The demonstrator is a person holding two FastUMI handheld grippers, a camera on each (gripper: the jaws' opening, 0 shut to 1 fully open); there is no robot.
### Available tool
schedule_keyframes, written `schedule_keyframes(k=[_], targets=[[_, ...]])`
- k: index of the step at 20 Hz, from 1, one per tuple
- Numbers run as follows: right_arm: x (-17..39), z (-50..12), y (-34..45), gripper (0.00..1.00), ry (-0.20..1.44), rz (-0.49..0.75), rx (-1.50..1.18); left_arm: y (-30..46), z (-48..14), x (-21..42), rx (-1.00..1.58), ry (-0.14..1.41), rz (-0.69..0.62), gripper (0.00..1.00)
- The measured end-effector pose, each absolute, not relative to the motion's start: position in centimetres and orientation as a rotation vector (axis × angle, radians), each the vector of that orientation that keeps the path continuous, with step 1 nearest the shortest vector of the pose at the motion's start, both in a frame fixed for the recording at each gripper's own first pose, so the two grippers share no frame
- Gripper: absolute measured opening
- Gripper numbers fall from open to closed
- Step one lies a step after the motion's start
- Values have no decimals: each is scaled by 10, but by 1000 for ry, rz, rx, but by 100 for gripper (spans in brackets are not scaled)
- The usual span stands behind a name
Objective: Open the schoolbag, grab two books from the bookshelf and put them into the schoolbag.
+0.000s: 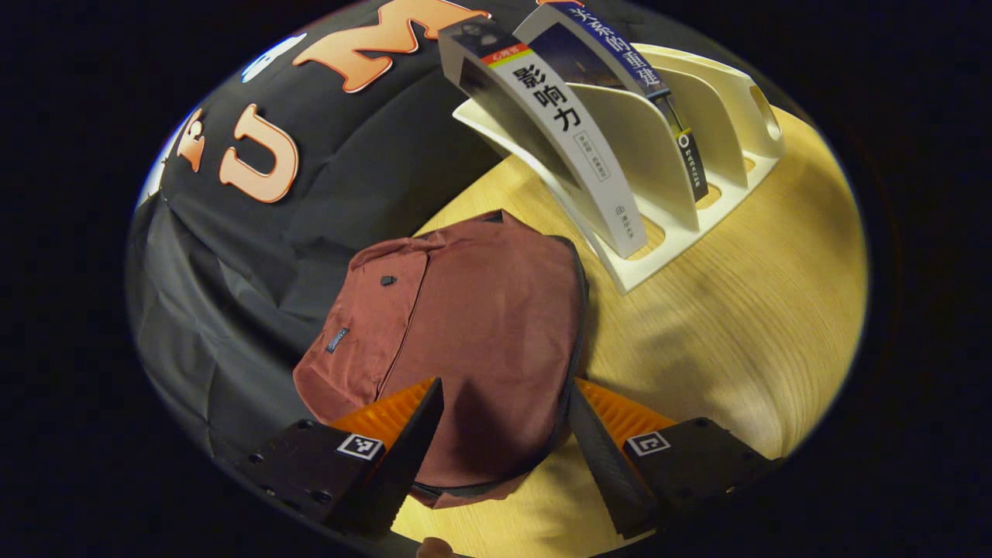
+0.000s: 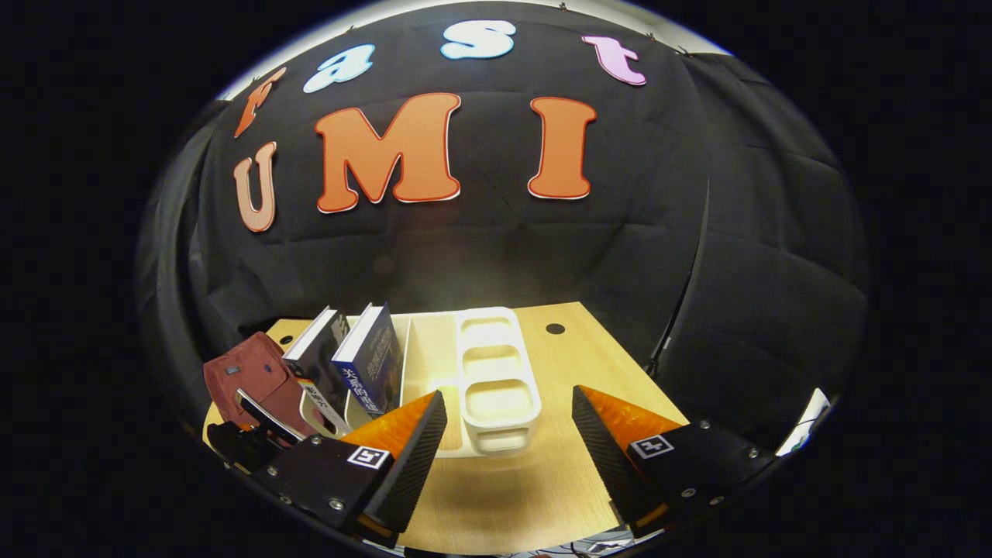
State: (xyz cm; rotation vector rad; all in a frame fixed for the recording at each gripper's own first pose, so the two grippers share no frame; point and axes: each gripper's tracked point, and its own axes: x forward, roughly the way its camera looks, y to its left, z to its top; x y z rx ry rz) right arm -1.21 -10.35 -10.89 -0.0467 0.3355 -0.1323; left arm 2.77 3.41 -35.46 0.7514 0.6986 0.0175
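Schoolbag, dark red and zipped shut, lies flat on the wooden bench near its edge by the black cloth wall, with a dark zipper running along its rim. In the left gripper view, the left gripper hangs over the near end of the bag with its jaws spread wide, one finger above the fabric and the other at the bag's zipper edge; whether either finger touches the cloth cannot be told, and nothing is clamped between them. Just beside the bag stands a white bookshelf with curved dividers. Two books lean in its slots nearest the bag: a white-spined book in the end slot and a dark blue book in the next one, both tilted. In the right gripper view, the right gripper is held above the bare bench front, well apart from the bag, its jaws wide open and holding nothing. Ahead of it the bookshelf runs away toward the wall, with the dark blue book and its neighbour at the rack's left side and the schoolbag beyond them at the bench's left edge. The left gripper shows there too, low over the bag.
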Motion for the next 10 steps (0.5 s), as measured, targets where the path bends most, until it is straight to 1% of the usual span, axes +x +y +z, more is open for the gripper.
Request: schedule_keyframes(k=[3,6,7,8,9,10], targets=[[-9,-108,-100,97,329,-117,-26,33,-356,26,750,739,-5,98],[-9,-105,-100,96,325,-111,-19,27,-356,23,723,753,-23,77],[-8,-103,-101,96,320,-111,-20,26,-356,25,729,757,-20,46],[-8,-101,-102,96,316,-109,-20,27,-357,21,734,771,-19,51],[-8,-99,-103,96,312,-107,-18,26,-358,21,736,778,-15,47],[-9,-98,-103,97,309,-105,-13,24,-359,22,741,787,-24,40]])
